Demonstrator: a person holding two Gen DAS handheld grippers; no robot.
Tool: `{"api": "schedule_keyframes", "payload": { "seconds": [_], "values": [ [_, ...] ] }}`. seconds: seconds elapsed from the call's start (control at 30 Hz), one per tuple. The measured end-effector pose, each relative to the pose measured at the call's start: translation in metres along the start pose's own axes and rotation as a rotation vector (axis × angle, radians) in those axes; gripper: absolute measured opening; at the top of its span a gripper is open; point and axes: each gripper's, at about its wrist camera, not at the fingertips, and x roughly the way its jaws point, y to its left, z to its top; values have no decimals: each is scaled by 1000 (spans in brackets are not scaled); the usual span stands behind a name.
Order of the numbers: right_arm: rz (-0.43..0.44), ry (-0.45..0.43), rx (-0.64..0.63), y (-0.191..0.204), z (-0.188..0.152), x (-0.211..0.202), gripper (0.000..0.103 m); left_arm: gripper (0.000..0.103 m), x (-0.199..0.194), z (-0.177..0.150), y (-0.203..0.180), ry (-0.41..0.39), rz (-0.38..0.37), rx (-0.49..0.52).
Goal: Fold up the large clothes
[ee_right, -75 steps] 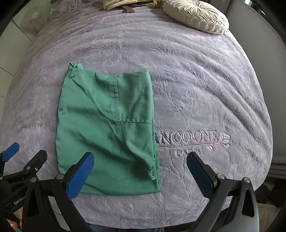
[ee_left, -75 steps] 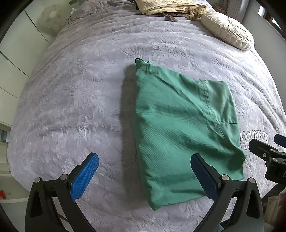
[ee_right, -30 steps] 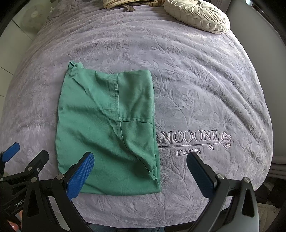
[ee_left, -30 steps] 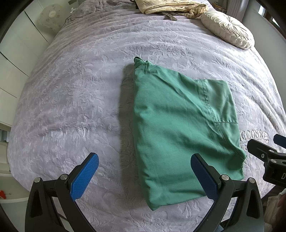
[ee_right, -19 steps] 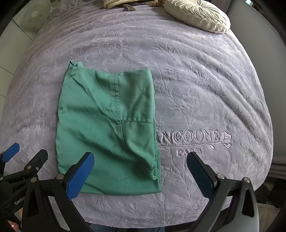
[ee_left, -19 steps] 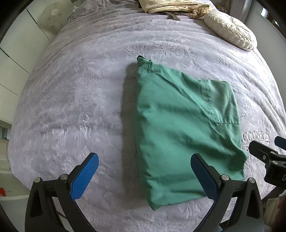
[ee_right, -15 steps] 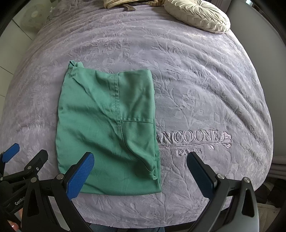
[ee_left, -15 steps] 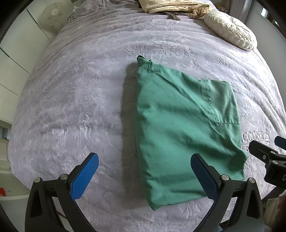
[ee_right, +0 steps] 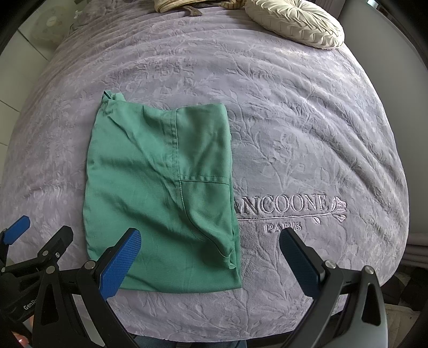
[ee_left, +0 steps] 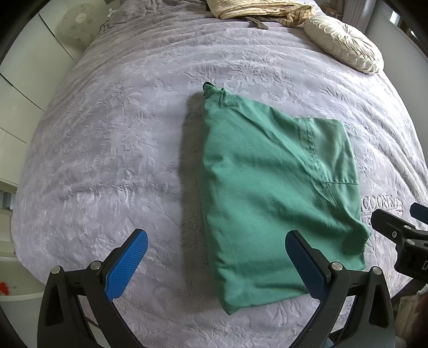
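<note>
Both grippers, left gripper (ee_left: pixel 214 263) and right gripper (ee_right: pixel 210 261), hover wide open, empty; the green garment (ee_right: pixel 160 192) needs matching near-corner pinches for an even fold.

The folded garment (ee_right: pixel 160 192) lies on the bed (ee_right: pixel 294 120) before me, left of the stitched lettering (ee_right: pixel 283 207). A cushion (ee_right: pixel 294 22) sits far right, a crumpled blanket (ee_left: pixel 254 8) at the far edge.

One folded green cotton garment (ee_left: pixel 270 192); one round cream pleated cushion (ee_left: pixel 345 44), far right; one striped beige cloth heap (ee_left: pixel 256 8), far; two blue-padded claws, left claw (ee_left: pixel 214 263) and right claw (ee_right: pixel 211 259).
</note>
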Motion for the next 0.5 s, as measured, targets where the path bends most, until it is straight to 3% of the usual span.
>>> {"api": "schedule_keyframes", "payload": {
  "seconds": [0.5],
  "values": [
    [-1,2,-2,1,0,1,103,103,1,0,0,2,0,2]
  ]
}}
